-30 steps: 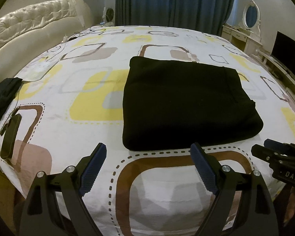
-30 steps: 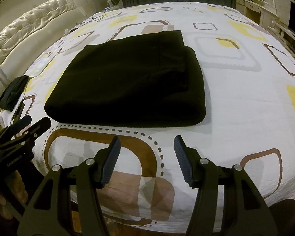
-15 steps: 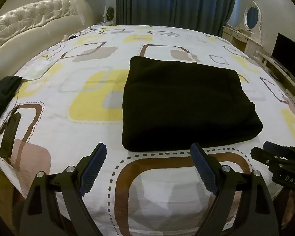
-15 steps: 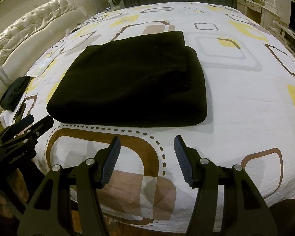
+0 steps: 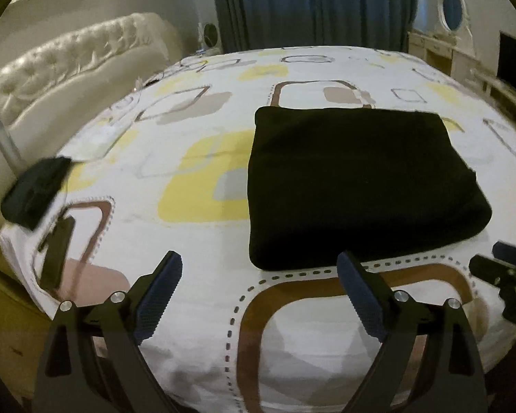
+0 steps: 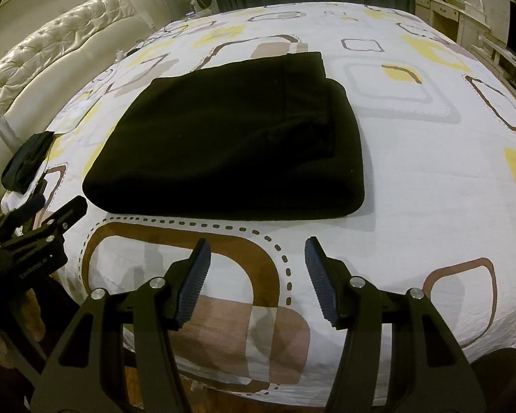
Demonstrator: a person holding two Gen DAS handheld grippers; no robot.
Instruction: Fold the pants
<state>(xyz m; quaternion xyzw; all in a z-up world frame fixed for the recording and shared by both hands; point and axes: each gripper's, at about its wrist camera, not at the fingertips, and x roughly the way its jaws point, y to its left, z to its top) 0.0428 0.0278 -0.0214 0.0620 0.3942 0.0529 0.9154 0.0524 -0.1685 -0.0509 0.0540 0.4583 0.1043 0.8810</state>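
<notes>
A: What is the biggest thing here?

B: The bed. It has a white cover with yellow, brown and grey square shapes, and it fills most of both views. A cream padded headboard is on its left side, and blue curtains hang behind it.

A: And where are the pants?

B: The black pants lie in the middle of the bed, folded into a flat, thick rectangle. In the right wrist view the pants show layers along their right edge.

A: Do the grippers touch them?

B: No. The left gripper is above the near edge of the bed, fingers spread wide, with nothing between them. The right gripper is also there, fingers spread, a little less wide.

A: Anything smaller?

B: A small dark pouch at the left edge of the bed, well apart from the pants.
</notes>
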